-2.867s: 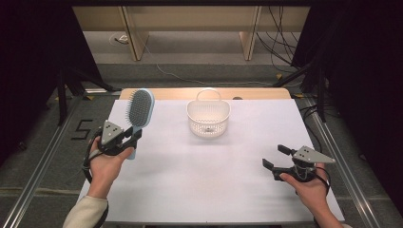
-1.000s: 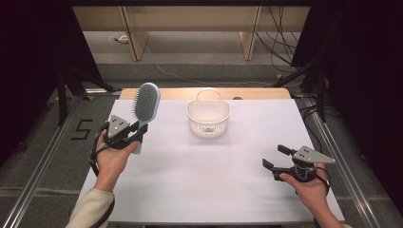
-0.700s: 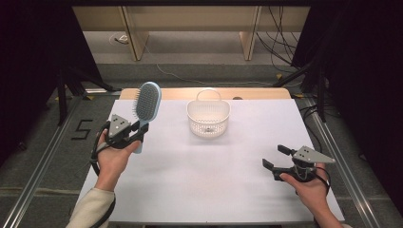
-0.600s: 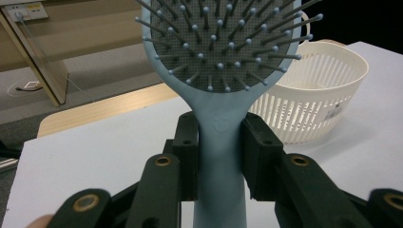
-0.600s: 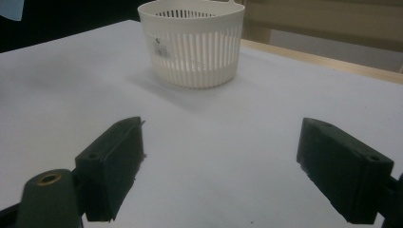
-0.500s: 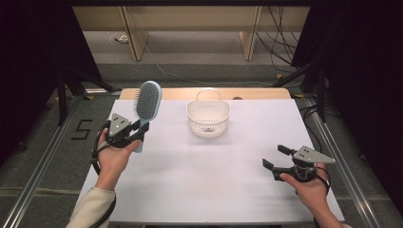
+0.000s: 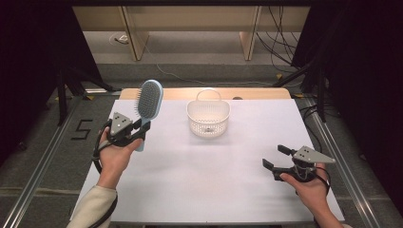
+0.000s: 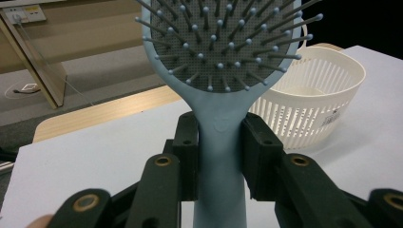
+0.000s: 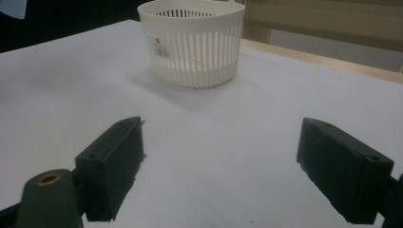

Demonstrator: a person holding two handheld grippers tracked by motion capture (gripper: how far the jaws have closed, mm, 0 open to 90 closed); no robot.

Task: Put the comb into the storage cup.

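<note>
Blue hairbrush point(image 7: 148, 105) upright, seemingly vertical, clamped in left gripper point(image 7: 137, 129)

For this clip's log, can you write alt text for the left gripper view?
The left gripper clamps the handle of a light blue hairbrush, held upright with its bristles facing the camera. Behind it to the right, a white slotted basket stands on the white table.

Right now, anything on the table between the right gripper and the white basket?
Nothing. In the right gripper view, bare white tabletop runs from the open right gripper to the white basket; the high view agrees.
</note>
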